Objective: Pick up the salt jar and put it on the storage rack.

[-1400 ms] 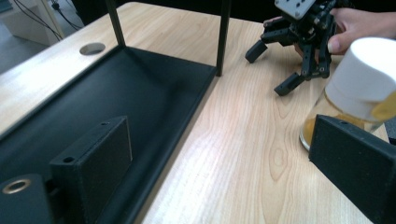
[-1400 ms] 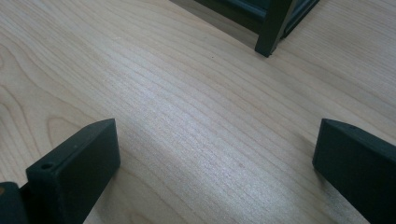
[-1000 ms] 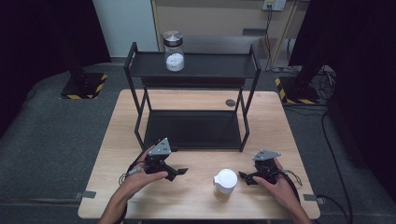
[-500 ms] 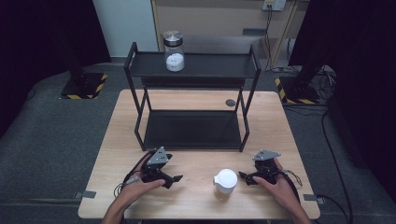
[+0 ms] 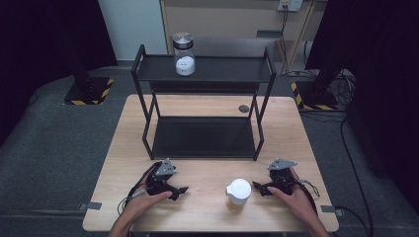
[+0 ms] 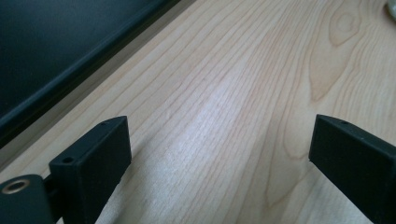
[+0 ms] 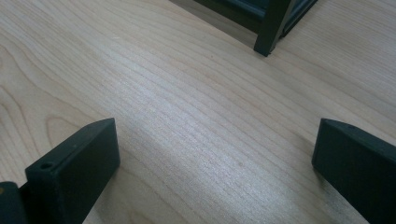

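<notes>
A white-lidded jar (image 5: 238, 194) stands on the wooden table (image 5: 207, 163) near its front edge. My right gripper (image 5: 261, 187) rests on the table just right of that jar, open, jaws pointing left toward it. My left gripper (image 5: 179, 190) lies at the front left, open, pointing right, a hand's width from the jar. In the left gripper view its wide-apart jaws hold nothing over bare wood (image 6: 219, 116). The right gripper view has open jaws over wood, with a shelf leg (image 7: 273, 28) ahead. A second jar (image 5: 184, 54) with a metal lid stands on the shelf's top tier.
A black two-tier metal shelf (image 5: 205, 74) takes up the back half of the table; its lower tray (image 5: 202, 136) is bare. A small dark disc (image 5: 243, 108) lies on the table behind the shelf. Cables trail from both grippers.
My left gripper has slid back toward the table's front edge and settled lower. The right gripper and the white-lidded jar have stayed put.
</notes>
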